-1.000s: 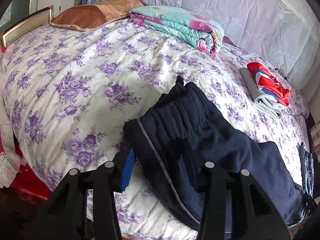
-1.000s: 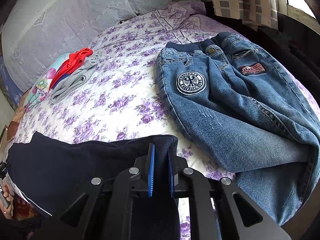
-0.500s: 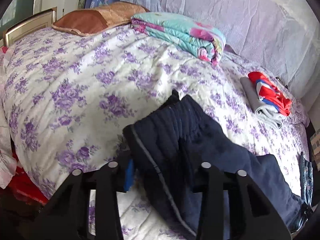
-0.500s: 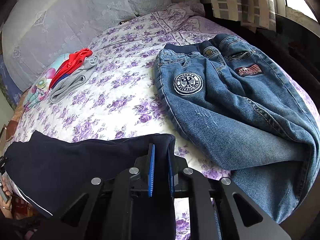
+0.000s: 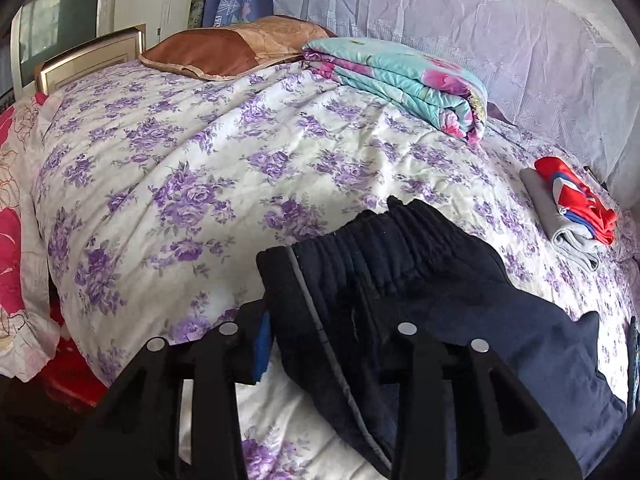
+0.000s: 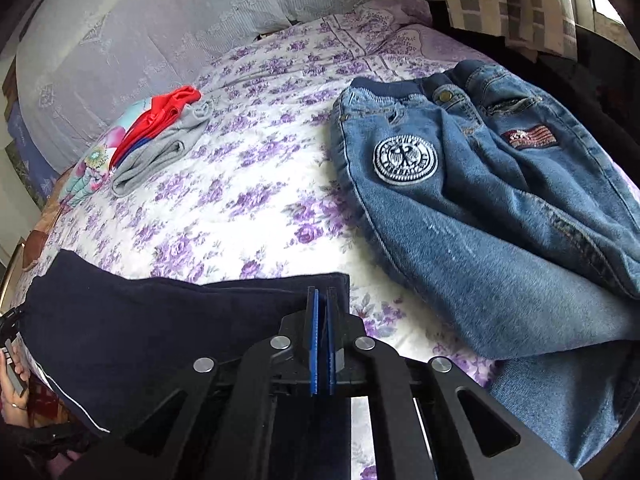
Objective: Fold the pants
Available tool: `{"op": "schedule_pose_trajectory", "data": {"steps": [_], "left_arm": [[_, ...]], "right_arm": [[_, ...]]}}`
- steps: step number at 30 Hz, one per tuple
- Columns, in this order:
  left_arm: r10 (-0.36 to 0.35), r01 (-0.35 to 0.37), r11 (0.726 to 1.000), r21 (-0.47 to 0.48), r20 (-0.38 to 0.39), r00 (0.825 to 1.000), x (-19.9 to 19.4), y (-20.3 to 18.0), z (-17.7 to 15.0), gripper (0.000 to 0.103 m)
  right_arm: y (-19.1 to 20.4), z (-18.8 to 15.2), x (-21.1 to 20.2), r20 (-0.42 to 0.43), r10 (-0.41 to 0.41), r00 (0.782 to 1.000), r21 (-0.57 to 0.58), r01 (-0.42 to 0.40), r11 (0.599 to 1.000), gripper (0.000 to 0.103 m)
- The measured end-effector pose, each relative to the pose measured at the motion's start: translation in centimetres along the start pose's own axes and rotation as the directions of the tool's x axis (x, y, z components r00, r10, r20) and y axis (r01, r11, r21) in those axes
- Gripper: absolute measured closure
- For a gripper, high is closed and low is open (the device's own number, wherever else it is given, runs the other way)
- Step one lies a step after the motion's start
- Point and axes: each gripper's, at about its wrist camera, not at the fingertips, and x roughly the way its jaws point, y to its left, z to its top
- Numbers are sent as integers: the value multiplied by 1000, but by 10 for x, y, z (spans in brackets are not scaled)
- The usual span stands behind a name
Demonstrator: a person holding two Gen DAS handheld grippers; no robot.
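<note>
Dark navy pants [image 5: 420,280] lie across the near edge of the floral bed, waistband toward the left. My left gripper [image 5: 320,344] is open, its fingers [image 5: 262,346] either side of the waistband end; the cloth covers the right finger. In the right wrist view the navy pants [image 6: 160,320] stretch to the left. My right gripper [image 6: 321,308] is shut on their leg end.
Blue jeans [image 6: 480,208] with patches lie at the right of the bed. A folded grey and red stack [image 5: 572,208] and a folded floral blanket [image 5: 400,80] lie further back, with a brown pillow [image 5: 224,48] at the headboard. A hand [image 6: 12,364] shows at the left edge.
My left gripper has moved slightly forward and up over the waistband, still open. The right gripper stays shut on the leg end and has barely shifted.
</note>
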Motion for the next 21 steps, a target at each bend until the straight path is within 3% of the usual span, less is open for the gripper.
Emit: {"op": "schedule_pose_trajectory", "data": {"steps": [5, 6, 7, 8, 9, 11, 12, 13, 19, 21], "left_arm": [[-41, 41, 997, 64, -2, 999, -17, -15, -11, 35], [-48, 48, 997, 63, -7, 999, -19, -15, -13, 31], [-55, 55, 997, 58, -10, 998, -20, -16, -14, 30], [-62, 63, 997, 52, -12, 998, -20, -16, -14, 29], [-63, 64, 997, 50, -15, 998, -19, -16, -15, 28], [-63, 64, 997, 46, -28, 998, -14, -16, -15, 27], [-62, 64, 997, 42, -36, 997, -11, -16, -14, 27], [-63, 65, 997, 36, -46, 997, -9, -16, -13, 26], [-91, 92, 996, 6, -61, 994, -10, -12, -13, 24], [-90, 92, 996, 20, -65, 994, -12, -13, -16, 24]], "right_arm": [[1, -4, -10, -56, 29, 998, 9, -28, 1000, 95], [4, -9, -13, -81, 32, 996, 7, -31, 999, 82], [5, -15, -16, -86, 29, 996, 7, -29, 1000, 56], [7, -21, -20, -83, 28, 996, -1, -28, 1000, 47], [9, -25, -22, -90, 32, 995, -9, -33, 999, 46], [14, -32, -18, -123, 71, 990, -27, -75, 997, 56], [20, -34, -14, -138, 48, 989, -59, -57, 997, 90], [25, -36, -10, -148, 30, 989, -91, -44, 995, 97], [24, -17, -31, -64, -8, 998, -112, 1, 994, 99], [22, -11, -33, -72, -20, 997, -119, 11, 993, 99]]}}
